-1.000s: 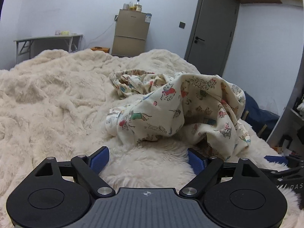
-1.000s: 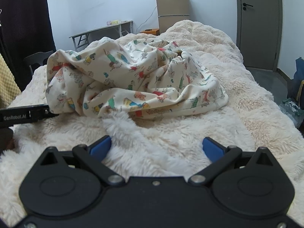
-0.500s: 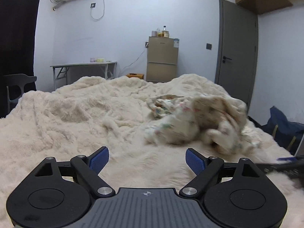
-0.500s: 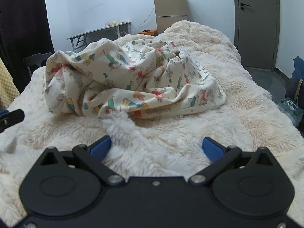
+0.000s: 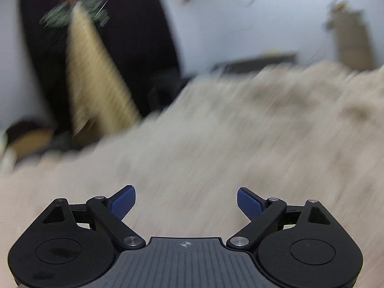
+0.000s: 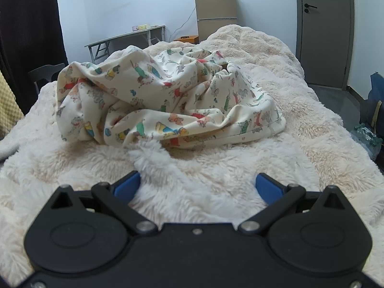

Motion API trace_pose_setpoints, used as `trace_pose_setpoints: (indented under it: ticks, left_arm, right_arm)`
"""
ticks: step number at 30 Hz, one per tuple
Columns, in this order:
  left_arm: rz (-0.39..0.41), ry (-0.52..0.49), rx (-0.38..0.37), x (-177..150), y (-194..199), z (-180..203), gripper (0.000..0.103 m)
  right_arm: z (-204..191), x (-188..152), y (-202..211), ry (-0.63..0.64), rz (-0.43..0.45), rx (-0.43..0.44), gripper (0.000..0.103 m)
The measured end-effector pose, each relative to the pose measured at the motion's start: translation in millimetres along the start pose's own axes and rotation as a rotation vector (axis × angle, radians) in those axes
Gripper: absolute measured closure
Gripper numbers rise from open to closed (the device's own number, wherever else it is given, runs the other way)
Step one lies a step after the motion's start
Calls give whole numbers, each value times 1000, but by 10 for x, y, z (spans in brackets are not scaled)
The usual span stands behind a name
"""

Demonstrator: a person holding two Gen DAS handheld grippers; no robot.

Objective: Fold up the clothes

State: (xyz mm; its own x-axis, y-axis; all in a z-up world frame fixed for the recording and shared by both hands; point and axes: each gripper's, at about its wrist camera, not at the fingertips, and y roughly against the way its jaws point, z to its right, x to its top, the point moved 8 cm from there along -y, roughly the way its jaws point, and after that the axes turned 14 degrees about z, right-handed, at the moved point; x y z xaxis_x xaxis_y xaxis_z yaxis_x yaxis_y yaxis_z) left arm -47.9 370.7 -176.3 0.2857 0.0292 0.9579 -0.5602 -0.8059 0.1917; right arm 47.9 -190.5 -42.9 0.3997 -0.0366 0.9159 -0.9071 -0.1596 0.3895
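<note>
A crumpled cream garment [image 6: 168, 100] printed with small coloured cartoon figures lies in a heap on the fluffy cream blanket [image 6: 300, 144] that covers the bed. My right gripper [image 6: 198, 187] stands open low over the blanket, a short way in front of the heap, with only a tuft of blanket fur between its blue pads. The left wrist view is smeared by motion. My left gripper [image 5: 186, 204] hangs over bare blanket [image 5: 216, 132], its jaws opening with nothing between them. The garment does not show in the left wrist view.
A beige fridge [image 6: 216, 12] and a grey folding table [image 6: 124, 38] stand against the far wall, with a grey door [image 6: 324, 31] at the right. A dark chair [image 6: 45, 72] sits off the bed's left edge. A yellow cloth [image 5: 96, 84] hangs by a dark curtain.
The left gripper has swung fast away from the garment toward the bed's left side, so the garment left its view. It has left the right view too. The right gripper has stayed put.
</note>
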Motion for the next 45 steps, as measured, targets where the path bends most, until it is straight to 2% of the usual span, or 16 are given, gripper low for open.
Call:
trace_pose_setpoints:
  ticks: [2,4,7,9,13,18,22,25,27,30,31,32,36,39,41,45]
  left_arm:
    - [-11,147,17,10,12,-276,11]
    - [-2,146,30,48,28,-384,10]
    - [-43,102,-19,-7,-20,-269,11]
    - [-22,85,-131,162,38,-52,11]
    - [-1,76,-423,650,287,429,11]
    - [124,-4,-795,1585,973,1288,8]
    - [139,-103,-1115,1931,1569,1957,4]
    - [159,-176,-1188,2071,1881,2413,4]
    - [150,-216,-1185,2090,1974,2725,5]
    - [87,-158,-1228,2039,1963,2962,21]
    - [71,-130,-1244,2021,1941,3004,32]
    - [64,-104,-1262,2010,1990,3021,36]
    - [88,-90,-1294,1995,2062,2889,32]
    - [61,-63,-1383,2100,2187,2690,20]
    - [119,-119,-1382,2159,2329,2632,12]
    - [197,-234,-1362,2155,2592,2738,11]
  right_arm:
    - [-4,-3,9,5,2,-5,0]
    - [2,3,33,6,10,-13,0]
    - [14,8,36,-2,9,-8,0]
    - [2,16,27,9,6,-3,0]
    - [-37,170,49,39,25,35,0]
    - [-215,586,130,150,101,105,0]
    - [-449,860,95,205,86,215,0]
    - [-572,1050,47,222,79,244,2]
    - [-569,1128,97,221,107,233,2]
    - [-453,1108,207,196,136,212,1]
    - [-380,1079,229,181,136,205,1]
    - [-297,1055,232,162,132,194,1]
    - [235,952,106,80,94,89,1]
    - [561,914,31,54,79,33,1]
    - [695,883,-1,54,70,4,1]
    - [814,823,-29,61,55,-29,1]
